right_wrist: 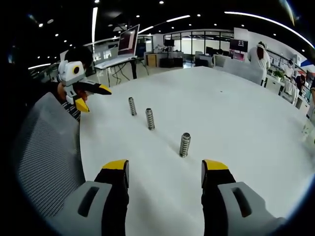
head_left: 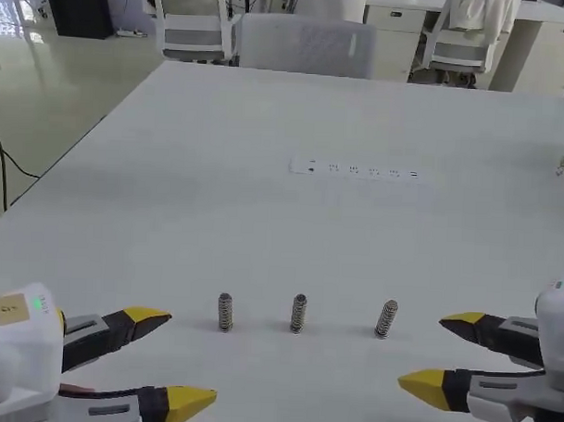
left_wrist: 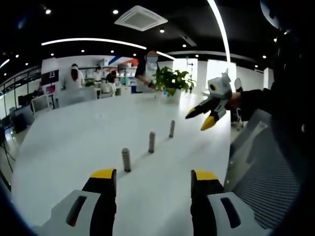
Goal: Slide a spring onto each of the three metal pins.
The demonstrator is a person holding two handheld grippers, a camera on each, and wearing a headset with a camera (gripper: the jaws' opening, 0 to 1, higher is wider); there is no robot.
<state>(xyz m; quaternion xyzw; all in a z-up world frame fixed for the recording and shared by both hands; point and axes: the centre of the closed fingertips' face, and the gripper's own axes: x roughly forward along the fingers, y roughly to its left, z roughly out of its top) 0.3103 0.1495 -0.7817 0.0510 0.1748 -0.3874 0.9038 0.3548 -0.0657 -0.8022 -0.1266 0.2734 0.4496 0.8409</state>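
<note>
Yellow-tipped left gripper [head_left: 184,356] at lower left of head view, jaws spread apart, holding nothing. At lower right, right gripper [head_left: 425,351], likewise spread and empty. Between them, three springs [head_left: 298,313] standing upright in a row on white table [head_left: 281,229]. Farther up, centre frame, white power strip [head_left: 358,169].

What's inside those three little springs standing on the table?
The left spring, middle spring and right spring stand on end on the table. Their tight coils cover the cores, so any pin inside is hidden.
</note>
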